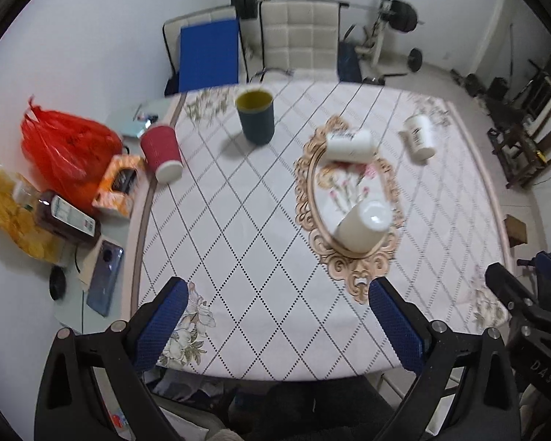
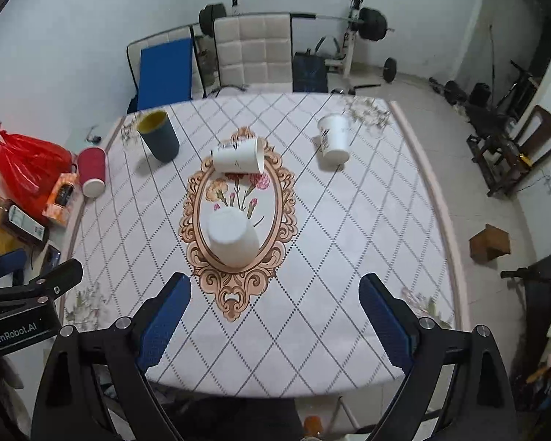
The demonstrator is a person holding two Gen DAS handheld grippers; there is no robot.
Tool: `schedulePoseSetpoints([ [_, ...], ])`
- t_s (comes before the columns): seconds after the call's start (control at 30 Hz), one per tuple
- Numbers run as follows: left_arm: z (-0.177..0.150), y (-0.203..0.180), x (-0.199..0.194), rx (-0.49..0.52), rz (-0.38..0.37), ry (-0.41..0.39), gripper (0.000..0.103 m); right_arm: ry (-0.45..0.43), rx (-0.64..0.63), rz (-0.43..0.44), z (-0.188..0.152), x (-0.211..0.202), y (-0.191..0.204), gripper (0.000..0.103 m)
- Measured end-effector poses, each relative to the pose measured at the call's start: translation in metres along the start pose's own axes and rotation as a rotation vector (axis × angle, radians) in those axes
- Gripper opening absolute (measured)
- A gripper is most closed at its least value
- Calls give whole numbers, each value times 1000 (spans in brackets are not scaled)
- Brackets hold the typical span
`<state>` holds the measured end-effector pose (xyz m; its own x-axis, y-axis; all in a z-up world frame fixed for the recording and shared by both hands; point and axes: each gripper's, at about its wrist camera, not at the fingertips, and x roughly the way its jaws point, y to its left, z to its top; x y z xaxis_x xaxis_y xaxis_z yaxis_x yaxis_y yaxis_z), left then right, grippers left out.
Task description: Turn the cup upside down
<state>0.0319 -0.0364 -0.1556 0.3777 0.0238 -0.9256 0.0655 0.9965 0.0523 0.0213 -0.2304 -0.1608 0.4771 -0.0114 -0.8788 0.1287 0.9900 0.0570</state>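
Note:
Several cups stand on the patterned tablecloth (image 2: 312, 257). A white cup (image 2: 232, 239) stands upside down on the oval medallion, also in the left wrist view (image 1: 363, 226). A second white cup (image 2: 240, 156) lies on its side behind it (image 1: 349, 144). A third white cup (image 2: 334, 139) stands upright at the far right (image 1: 418, 136). A dark blue cup with a yellow inside (image 2: 158, 139) stands upright at the far left (image 1: 256, 115). A red cup (image 2: 92, 171) stands upside down at the left edge (image 1: 161, 152). My left gripper (image 1: 275, 316) and right gripper (image 2: 275, 307) are open and empty above the near edge.
Left of the cloth lie a red plastic bag (image 1: 66, 147), an orange box (image 1: 119, 185), a brown bottle (image 1: 68, 215) and a phone (image 1: 104, 275). A chair (image 2: 253, 55) and gym gear stand behind the table. A small wooden box (image 2: 490, 244) sits on the floor at right.

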Motion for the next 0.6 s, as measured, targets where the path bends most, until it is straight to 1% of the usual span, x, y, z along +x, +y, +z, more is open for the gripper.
schedulePoseSetpoints([
  [0.07, -3, 0, -22, 11, -18, -24, 101, -22, 6, -2, -5, -28, 3, 95],
  [0.13, -8, 1, -43, 17, -8, -53, 101, -47, 9, -6, -9, -55, 4, 95],
  [0.33, -22, 3, -105, 15, -23, -125, 101, -108, 4, -7, -20, -132, 8, 95],
  [0.43, -26, 3, -126, 5, -26, -149, 101, -149, 18, 3, -24, -167, 3, 95],
  [0.6, -33, 2, -151, -27, -44, -151, 101, -177, 21, 7, -28, -208, -1, 95],
])
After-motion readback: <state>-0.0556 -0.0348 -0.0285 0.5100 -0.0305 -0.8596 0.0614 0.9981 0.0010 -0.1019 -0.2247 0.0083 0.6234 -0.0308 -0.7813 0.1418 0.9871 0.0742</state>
